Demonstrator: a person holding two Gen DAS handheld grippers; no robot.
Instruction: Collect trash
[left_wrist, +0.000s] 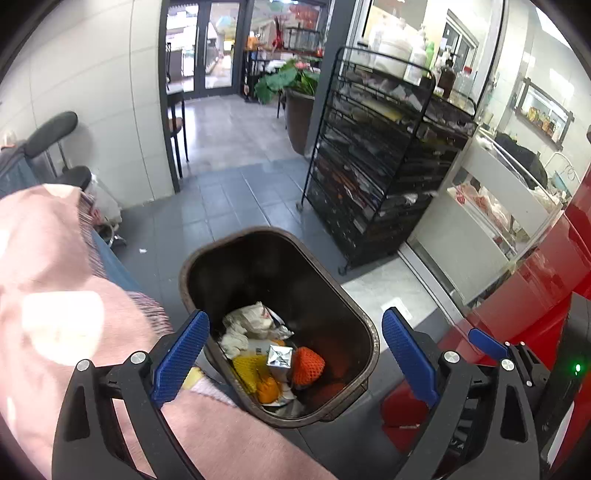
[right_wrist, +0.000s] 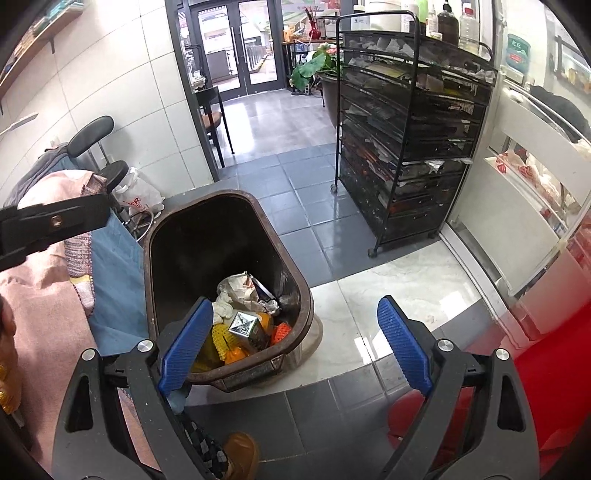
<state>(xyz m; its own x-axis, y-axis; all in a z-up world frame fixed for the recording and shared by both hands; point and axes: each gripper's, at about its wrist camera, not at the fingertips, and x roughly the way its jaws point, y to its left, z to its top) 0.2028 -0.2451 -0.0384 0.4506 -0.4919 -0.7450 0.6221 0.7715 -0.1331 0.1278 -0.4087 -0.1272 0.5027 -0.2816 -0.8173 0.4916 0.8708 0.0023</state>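
Note:
A dark brown trash bin (left_wrist: 347, 295) stands on the floor below both grippers. Inside lie a silver carton (left_wrist: 279, 360), an orange foam net (left_wrist: 308, 363), a yellow foam net (left_wrist: 247, 367) and crumpled paper (left_wrist: 251, 319). My left gripper (left_wrist: 295, 317) hangs open above the bin's near end with nothing between its blue pads. My right gripper (right_wrist: 295, 302) is open too, over the bin's near right rim (right_wrist: 303, 317), and holds nothing. The same carton (right_wrist: 243, 326) shows in the right wrist view.
A black wire rack (left_wrist: 388, 155) full of papers stands to the right of the bin. A pink cloth (left_wrist: 55, 295) over blue fabric lies close on the left. A glass display case (right_wrist: 524, 192) and a red surface (left_wrist: 535, 295) line the right side. A white plastic bag (right_wrist: 138, 195) sits by the wall.

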